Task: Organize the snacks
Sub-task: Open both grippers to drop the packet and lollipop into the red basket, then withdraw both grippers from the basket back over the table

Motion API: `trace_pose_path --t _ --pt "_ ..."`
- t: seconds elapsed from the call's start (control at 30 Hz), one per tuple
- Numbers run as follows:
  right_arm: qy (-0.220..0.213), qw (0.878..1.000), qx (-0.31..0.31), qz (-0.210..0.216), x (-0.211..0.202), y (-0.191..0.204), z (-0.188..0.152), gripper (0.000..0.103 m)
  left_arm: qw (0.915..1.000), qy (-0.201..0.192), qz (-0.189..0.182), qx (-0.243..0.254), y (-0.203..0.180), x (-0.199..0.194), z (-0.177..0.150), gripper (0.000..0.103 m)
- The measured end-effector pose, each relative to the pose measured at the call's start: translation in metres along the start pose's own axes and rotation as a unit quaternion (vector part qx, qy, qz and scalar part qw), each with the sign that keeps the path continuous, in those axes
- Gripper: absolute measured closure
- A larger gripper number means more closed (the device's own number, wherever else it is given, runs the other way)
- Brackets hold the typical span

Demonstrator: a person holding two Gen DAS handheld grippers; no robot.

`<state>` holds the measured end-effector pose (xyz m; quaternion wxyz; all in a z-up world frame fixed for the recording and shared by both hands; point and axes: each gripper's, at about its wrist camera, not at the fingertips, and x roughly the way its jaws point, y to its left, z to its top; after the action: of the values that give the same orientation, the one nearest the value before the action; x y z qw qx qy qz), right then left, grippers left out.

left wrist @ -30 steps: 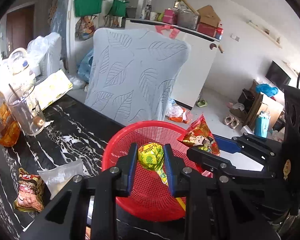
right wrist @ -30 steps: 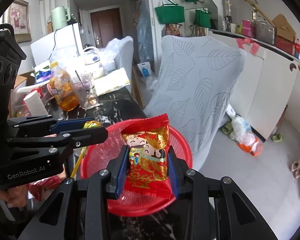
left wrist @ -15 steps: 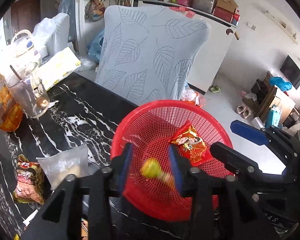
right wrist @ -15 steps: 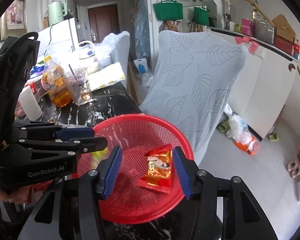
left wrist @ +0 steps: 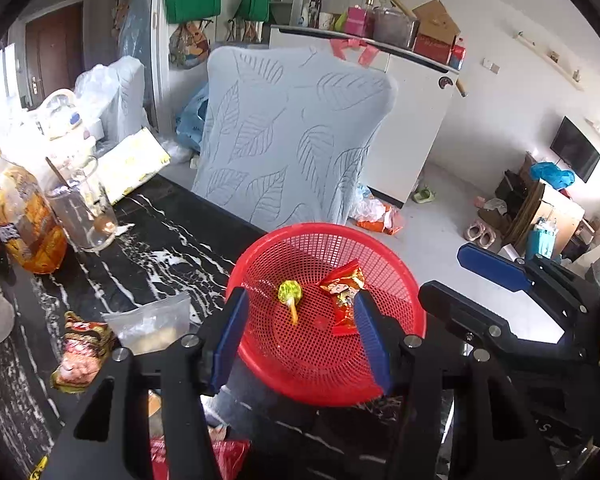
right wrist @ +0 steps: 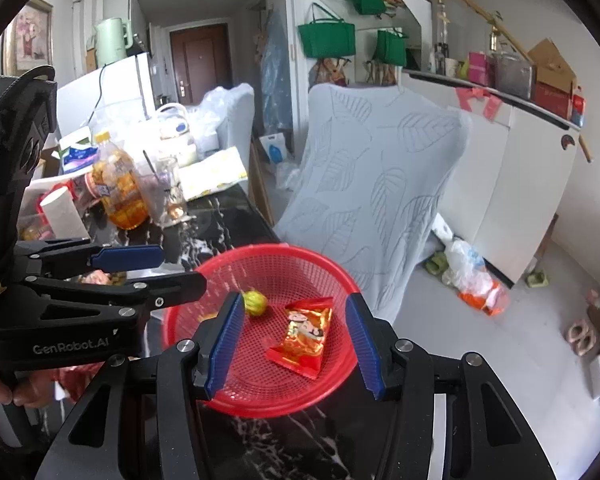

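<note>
Red mesh plastic basket (left wrist: 396, 276), round and shallow, sits at the near edge of the black white-veined marble table (left wrist: 148, 240), lower centre of both wrist views. Two snacks lie loose on its floor: a green-and-yellow wrapped lollipop (left wrist: 289, 293) with its yellow stick trailing toward the lower frame edge, and just beside it, apart, a red-and-gold foil snack packet (right wrist: 306, 334) printed with cartoon figures, its long axis running roughly from upper right to lower left in the right wrist view. Left gripper (left wrist: 300, 340): jaws opening, a moderate gap, nothing between the blue pads; the lollipop shows beyond them, down in the basket. Right gripper (right wrist: 296, 344): jaws parted about as wide, empty; the packet lies below and ahead, untouched. Both grippers hang above the basket, tilted down at it. Judgement: this pair is deposited, and the next pick turns on what remains outside the basket. Those lie lower left in the left wrist view: a clear plastic bag of pale snacks (left wrist: 152, 322) and a crumpled red-and-yellow snack pouch (left wrist: 82, 354), both flat on the marble. They sit on the left gripper's side, so the left hand looks the nearer. A pale grey leaf-patterned chair cover (left wrist: 292, 144) stands behind the basket.
</note>
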<state>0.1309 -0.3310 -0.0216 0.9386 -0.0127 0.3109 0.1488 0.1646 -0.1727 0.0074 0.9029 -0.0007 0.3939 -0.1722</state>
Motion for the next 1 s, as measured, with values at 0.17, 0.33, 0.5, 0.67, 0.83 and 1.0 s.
trace_pose_path --t 0.17,0.33,0.5,0.67,0.83,1.0 --pt "-0.022 1.0 -0.007 -0.001 -0.024 0.013 0.003 0.051 0.9996 -0.028 0.005 -0.001 -0.001 -0.033 -0.006 0.05" --pt "-0.043 0.999 -0.017 0.005 -0.047 0.03 0.005 0.047 0.9984 -0.055 0.014 -0.006 0.003 -0.069 -0.019 0.05" --pt "-0.063 0.997 -0.03 0.017 -0.067 0.052 0.006 0.046 0.9962 -0.078 0.036 -0.014 0.01 -0.103 -0.032 0.05" --pt "-0.078 0.995 -0.043 0.04 -0.082 0.074 0.003 0.041 0.993 -0.099 0.058 -0.027 0.019 -0.132 -0.048 0.05" --pt "-0.088 0.992 -0.061 0.061 -0.093 0.096 -0.002 0.041 0.9902 -0.108 0.078 -0.042 0.03 -0.156 -0.066 0.05" --pt "-0.095 0.988 -0.079 0.088 -0.101 0.12 -0.006 0.039 0.987 -0.116 0.095 -0.058 0.04 -0.176 -0.081 0.05"
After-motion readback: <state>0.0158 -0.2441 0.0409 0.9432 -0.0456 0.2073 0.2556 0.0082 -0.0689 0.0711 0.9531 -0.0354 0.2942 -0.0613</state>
